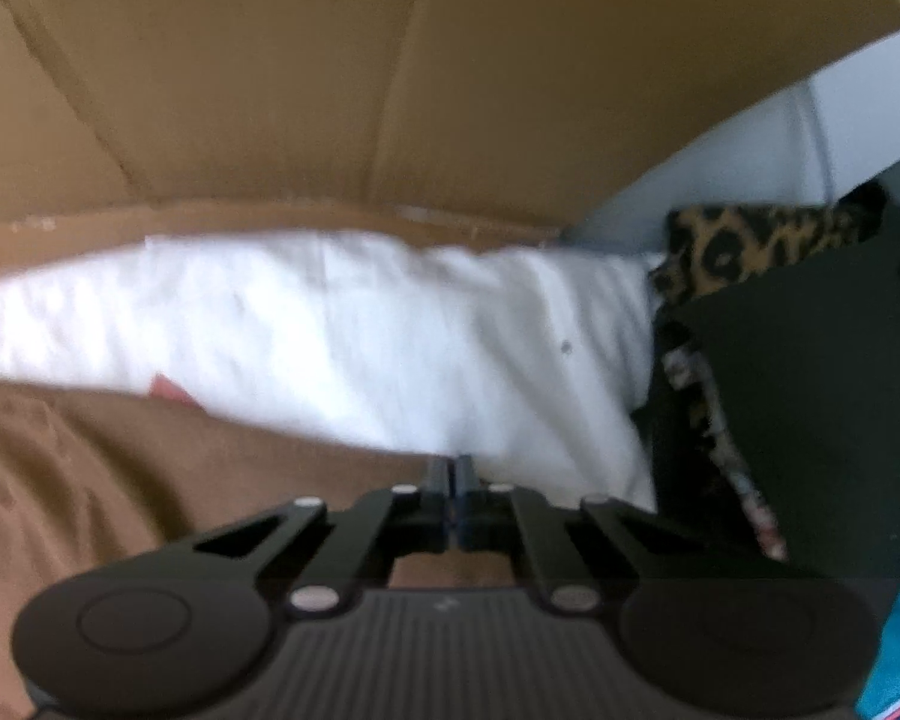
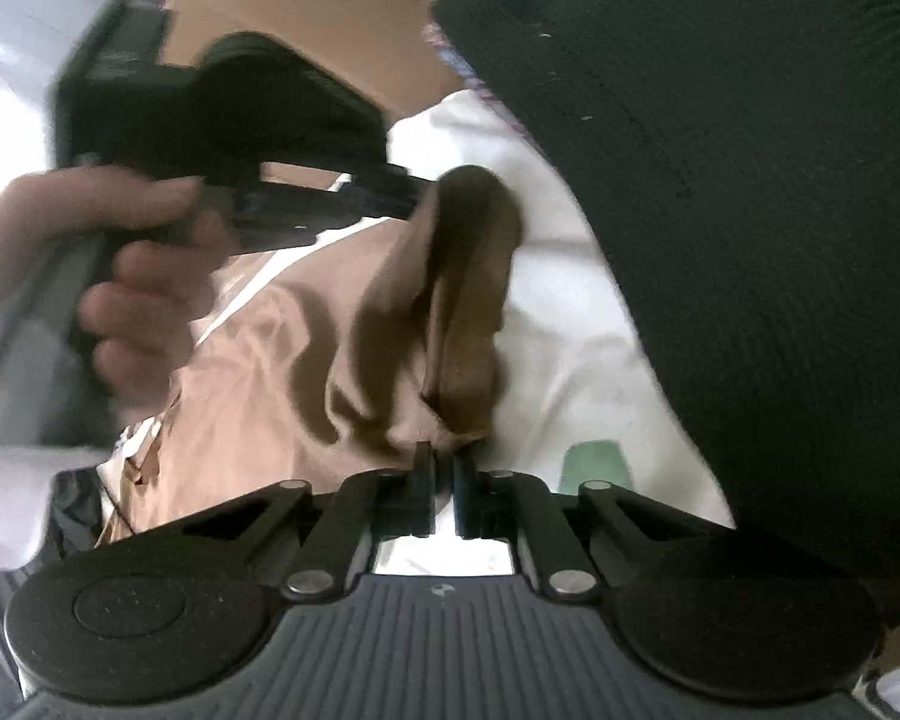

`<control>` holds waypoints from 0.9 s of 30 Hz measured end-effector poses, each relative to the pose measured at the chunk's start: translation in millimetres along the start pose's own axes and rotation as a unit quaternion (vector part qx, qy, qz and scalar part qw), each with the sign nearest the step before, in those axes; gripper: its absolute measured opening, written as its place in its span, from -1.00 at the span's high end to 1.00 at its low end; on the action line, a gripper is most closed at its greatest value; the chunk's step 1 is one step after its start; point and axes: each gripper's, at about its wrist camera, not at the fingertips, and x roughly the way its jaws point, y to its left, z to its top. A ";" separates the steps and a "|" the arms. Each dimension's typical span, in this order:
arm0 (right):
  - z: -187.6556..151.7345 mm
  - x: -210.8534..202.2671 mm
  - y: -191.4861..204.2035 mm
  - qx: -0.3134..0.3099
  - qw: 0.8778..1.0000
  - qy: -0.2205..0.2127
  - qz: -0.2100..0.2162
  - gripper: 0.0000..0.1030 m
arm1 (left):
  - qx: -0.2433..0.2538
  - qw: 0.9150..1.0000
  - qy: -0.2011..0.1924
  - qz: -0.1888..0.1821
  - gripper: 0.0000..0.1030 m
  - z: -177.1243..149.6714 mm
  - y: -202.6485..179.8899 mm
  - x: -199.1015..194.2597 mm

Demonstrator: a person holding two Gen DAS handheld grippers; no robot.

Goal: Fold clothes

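Two grippers hold one tan garment (image 2: 258, 372) over a white sheet (image 2: 558, 324). The right gripper (image 2: 444, 468) has its fingers pinched narrow on a bunched edge at the near end. The left gripper (image 2: 414, 192), held in a hand (image 2: 138, 276), grips the far end, where the cloth hangs in a dark fold. The garment's long axis runs near to far between them. In the left wrist view the left gripper (image 1: 456, 474) shows its fingers pressed together at the cloth's edge, with a cardboard box (image 1: 390, 72) beyond.

Left gripper (image 1: 455, 468) pinched shut — brown garment (image 1: 150, 480) beneath
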 end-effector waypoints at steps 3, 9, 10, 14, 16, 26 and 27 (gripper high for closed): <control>2.3 -11.7 1.0 -0.017 1.000 -0.022 0.003 0.94 | -0.001 1.000 -0.026 -0.009 0.98 6.4 2.8 -13.6; -1.4 -29.9 2.9 -0.039 0.998 -0.048 -0.002 0.94 | 0.007 0.998 -0.059 -0.014 1.00 22.7 6.9 -29.7; -0.4 -30.4 4.1 -0.043 0.998 -0.051 -0.004 0.94 | 0.005 0.998 -0.062 -0.014 1.00 25.2 7.3 -30.1; 3.2 -34.4 10.2 -0.062 0.996 -0.066 -0.011 0.94 | 0.007 0.997 -0.071 -0.012 1.00 35.2 6.7 -27.2; 5.4 -17.7 18.1 -0.068 0.996 -0.059 -0.027 0.94 | 0.006 0.998 -0.067 -0.008 1.00 39.7 6.1 -23.7; -8.3 -22.3 6.8 -0.073 0.993 -0.031 -0.091 0.76 | 0.058 0.997 -0.053 -0.007 0.77 19.8 8.0 -48.1; -9.8 -27.2 5.8 -0.079 0.992 -0.038 -0.091 0.76 | 0.063 0.996 -0.055 -0.004 0.77 15.7 10.0 -53.0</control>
